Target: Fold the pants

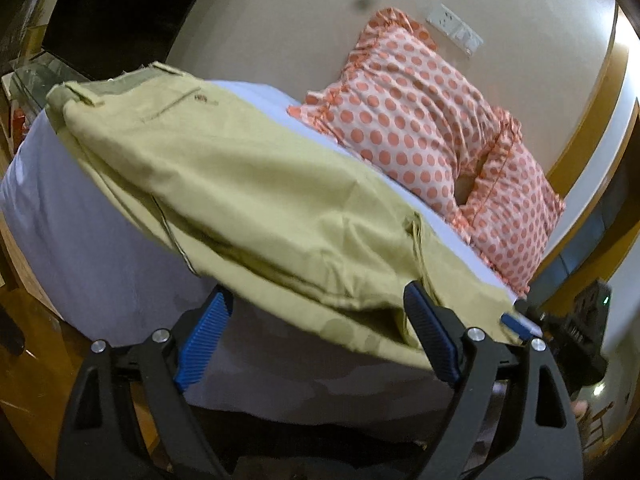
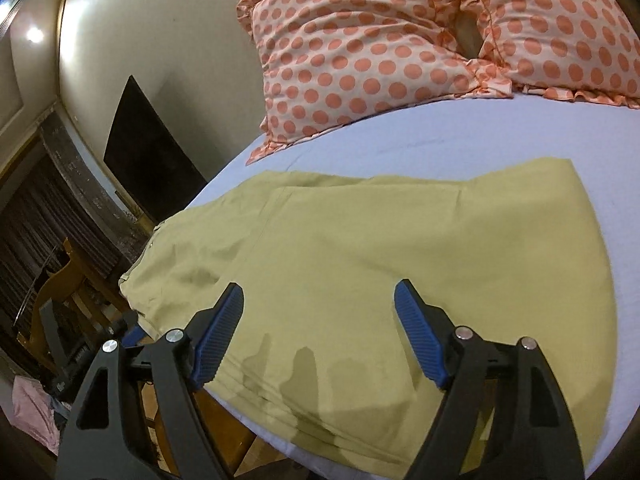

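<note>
Khaki pants (image 1: pixel 248 184) lie folded lengthwise on a bed with a pale lilac sheet (image 1: pixel 80 240); the waistband with belt loops is at the far left in the left wrist view. My left gripper (image 1: pixel 316 320) is open, its blue pads (image 1: pixel 204 340) on either side of the near cloth edge. The other gripper's tip (image 1: pixel 516 322) shows at the right, at the pants' edge. In the right wrist view the pants (image 2: pixel 380 248) spread flat on the sheet (image 2: pixel 480 140). My right gripper (image 2: pixel 320 312) is open just above the cloth near the bed's front edge.
Two polka-dot orange pillows (image 1: pixel 420 120) (image 2: pixel 360 52) lean at the head of the bed against a cream wall. A dark screen (image 2: pixel 148 160) and wooden chair (image 2: pixel 60 280) stand left of the bed. A wooden floor lies below the bed edge.
</note>
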Tool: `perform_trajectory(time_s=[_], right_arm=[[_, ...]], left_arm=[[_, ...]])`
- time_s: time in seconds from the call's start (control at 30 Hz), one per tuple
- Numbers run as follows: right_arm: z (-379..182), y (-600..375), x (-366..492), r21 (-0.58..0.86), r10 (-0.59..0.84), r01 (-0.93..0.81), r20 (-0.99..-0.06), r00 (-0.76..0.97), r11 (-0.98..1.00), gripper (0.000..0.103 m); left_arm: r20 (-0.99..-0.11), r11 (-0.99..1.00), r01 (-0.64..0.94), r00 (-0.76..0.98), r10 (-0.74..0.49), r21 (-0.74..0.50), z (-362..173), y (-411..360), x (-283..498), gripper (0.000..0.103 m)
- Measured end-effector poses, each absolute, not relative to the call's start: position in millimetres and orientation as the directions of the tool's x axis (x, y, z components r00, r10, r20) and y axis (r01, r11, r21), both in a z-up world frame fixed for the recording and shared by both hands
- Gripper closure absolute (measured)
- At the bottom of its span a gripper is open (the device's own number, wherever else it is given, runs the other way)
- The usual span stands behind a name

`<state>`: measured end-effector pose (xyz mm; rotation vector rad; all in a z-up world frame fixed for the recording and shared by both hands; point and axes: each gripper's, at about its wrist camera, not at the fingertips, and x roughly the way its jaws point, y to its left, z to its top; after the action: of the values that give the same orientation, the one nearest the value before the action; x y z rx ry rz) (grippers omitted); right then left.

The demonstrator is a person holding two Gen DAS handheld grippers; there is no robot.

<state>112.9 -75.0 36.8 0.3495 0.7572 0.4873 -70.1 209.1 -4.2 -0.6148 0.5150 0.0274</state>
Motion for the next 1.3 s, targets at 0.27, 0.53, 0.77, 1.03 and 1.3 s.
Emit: perform_trajectory(time_s=[0.27,0.53,0.77,1.03,1.3], right_arm=[[27,-72,113,0.482,0.546,-0.289,-0.568,0.616,0.827,0.022],[25,-73,111,0.511,0.578,-0.307,-0.542,0.610,0.803,0.017],[28,-79,104,0.501,0.583,-0.330,-0.521,0.624,0.800,0.013],[45,-154,93,0.557,0.497,-0.208,-0.437,0.749,0.804,0.012],[54,-245,68,0.623,0.332,-0.018,-0.392,0.858,0.782,0.009]], left_arm=[[-0.370,0.670,-0.228,0.926,-0.074,-0.706,9,265,-68,0.013],[-0.412,0.481,-0.366,0.911,0.011,-0.797,6,338,-51,0.036],[-0.598,0.604,-0.549,0.788,0.143,-0.579,36,336,-34,0.091],[-0.494,0.962,-0.237,0.858,0.140,-0.139,152,180,42,0.097],[-0.590,0.842,0.514,0.736,-0.332,0.167,92,-76,29,0.096]])
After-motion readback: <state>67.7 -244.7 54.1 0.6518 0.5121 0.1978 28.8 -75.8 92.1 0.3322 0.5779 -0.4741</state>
